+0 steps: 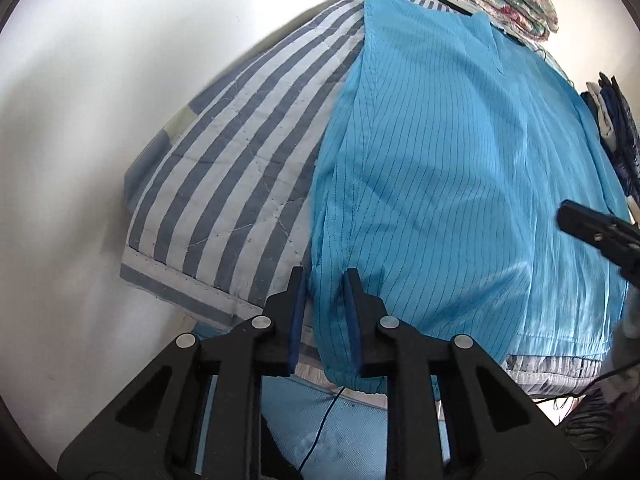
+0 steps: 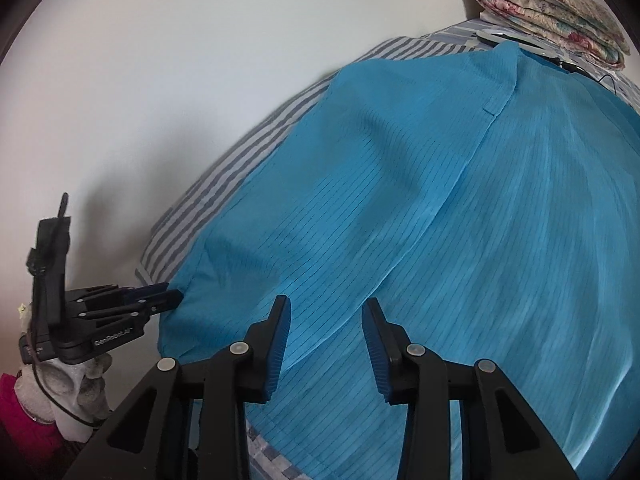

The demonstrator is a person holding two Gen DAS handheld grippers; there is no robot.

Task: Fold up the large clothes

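A large bright blue pinstriped garment point(image 1: 460, 184) lies spread over a bed with a blue-and-white striped cover point(image 1: 240, 152). My left gripper point(image 1: 325, 276) has its jaws apart around the garment's near left corner, with cloth lying between the pads. In the right wrist view the left gripper point(image 2: 170, 298) sits at the garment's left edge point(image 2: 200, 272). My right gripper point(image 2: 326, 304) is open and empty just above the garment's near part point(image 2: 440, 260). It also shows at the right edge of the left wrist view point(image 1: 564, 216).
A folded floral quilt point(image 2: 560, 20) lies at the bed's far end beside a white wall point(image 2: 180, 60). Dark patterned clothes point(image 1: 616, 128) hang at the right. A black cable point(image 1: 324, 420) hangs below the bed's near edge. A pale skull-like object point(image 2: 68, 392) stands at lower left.
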